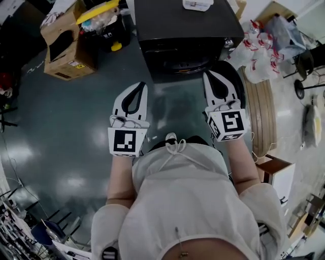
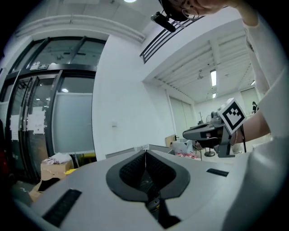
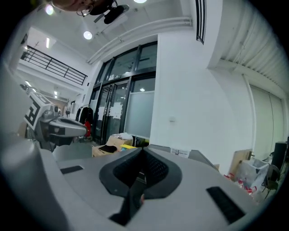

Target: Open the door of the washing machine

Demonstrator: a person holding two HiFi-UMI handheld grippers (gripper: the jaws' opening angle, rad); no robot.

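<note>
Over the dark floor (image 1: 61, 127), just ahead of the person's white top: both tongs level, side by side, apart from each other.
- Left tongs (image 1: 137, 87): clenched, pads together, nothing between them.
- Right tongs (image 1: 210, 76): clenched too, empty.

Beyond the tips stands the washing machine (image 1: 183, 25), black, with its front toward the person. The round door (image 1: 177, 60) sits in that front; cannot tell whether it is ajar. A small white tray (image 1: 197, 4) lies on the machine's top, contents unclear.

Left of the machine is an open cardboard box (image 1: 63, 48), dark inside. Behind it a second box (image 1: 99, 18) holds clear plastic, with a yellow piece across its top. To the right lie clear bags (image 1: 259, 56) holding red-and-white packs.
</note>
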